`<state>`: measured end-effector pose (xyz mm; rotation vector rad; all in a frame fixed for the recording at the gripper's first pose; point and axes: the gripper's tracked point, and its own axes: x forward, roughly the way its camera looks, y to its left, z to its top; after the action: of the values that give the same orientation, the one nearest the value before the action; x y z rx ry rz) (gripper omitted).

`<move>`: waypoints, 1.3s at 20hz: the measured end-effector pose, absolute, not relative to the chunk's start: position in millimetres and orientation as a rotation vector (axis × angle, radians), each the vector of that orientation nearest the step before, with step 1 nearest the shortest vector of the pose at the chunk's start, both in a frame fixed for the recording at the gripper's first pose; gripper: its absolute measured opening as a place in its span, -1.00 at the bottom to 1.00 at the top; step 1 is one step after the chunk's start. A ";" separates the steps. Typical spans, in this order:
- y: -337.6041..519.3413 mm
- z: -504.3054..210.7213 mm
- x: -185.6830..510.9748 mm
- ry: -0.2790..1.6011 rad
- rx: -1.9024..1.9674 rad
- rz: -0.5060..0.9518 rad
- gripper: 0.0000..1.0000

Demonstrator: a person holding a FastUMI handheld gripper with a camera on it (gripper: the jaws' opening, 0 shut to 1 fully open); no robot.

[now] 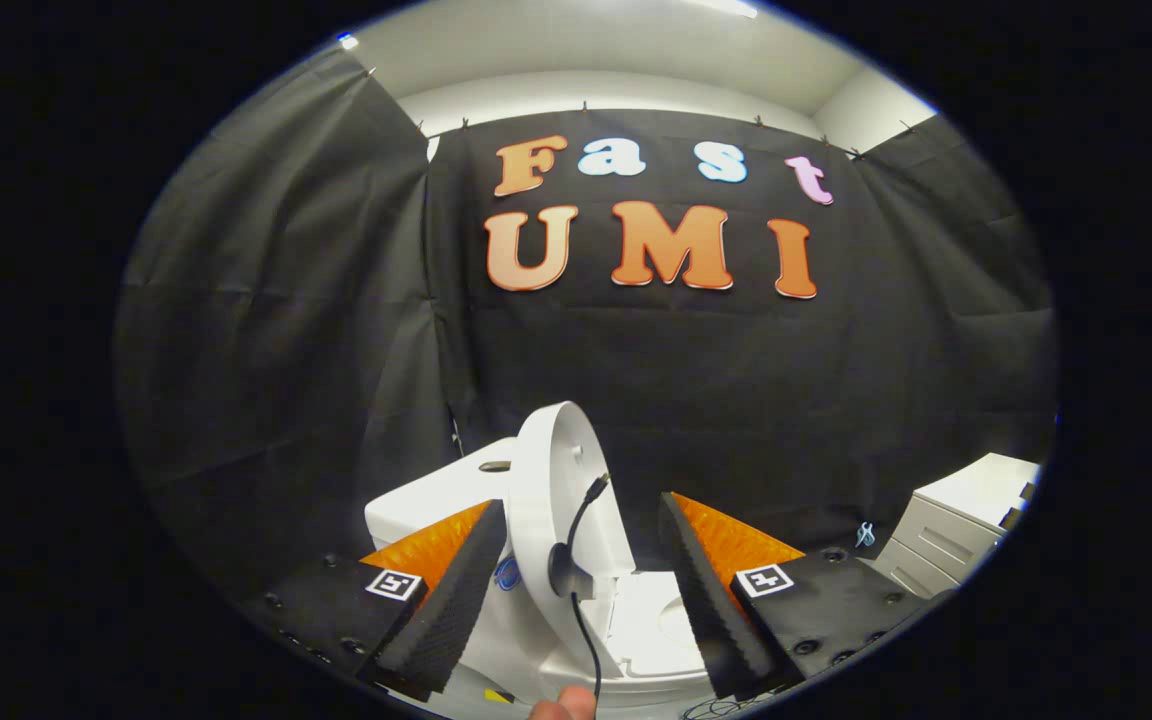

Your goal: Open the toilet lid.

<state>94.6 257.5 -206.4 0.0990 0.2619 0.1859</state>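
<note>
The booth's black cloth wall [696, 400] takes up most of the frame, with a strip of pale ceiling [596, 45] along the top. At the lower right a white drawer cabinet [951, 525] stands against the cloth. In the lower middle sits the white toilet [636, 630], its tank [436, 500] showing just above the left finger.

The toilet lid [561, 500] stands raised, close to upright and seen nearly edge-on, its long axis running up the frame from the hinge. It lies in the gap between the fingers and just beyond them, nearer the left finger and apparently touching or almost touching that finger's inner face; I cannot tell which. The seat [661, 620] lies flat below, toward the right finger.

The gripper [586, 535] is spread wide and grasps nothing. By my reading the lid is largely open, and any remaining push would go toward the tank.

A thin black cable [576, 530] hangs in front of the lid, and a fingertip [561, 705] shows at the bottom centre.
</note>
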 end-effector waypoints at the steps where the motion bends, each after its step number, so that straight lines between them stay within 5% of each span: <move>1: 245.7 -196.9 88.8 0.241 0.104 0.174 0.96; 10: 134.7 -154.0 34.7 0.186 0.087 0.019 0.96; 26: 69.3 -118.2 -37.7 0.184 0.074 0.032 0.96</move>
<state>-37.7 69.3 -118.2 0.0743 0.1845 0.0318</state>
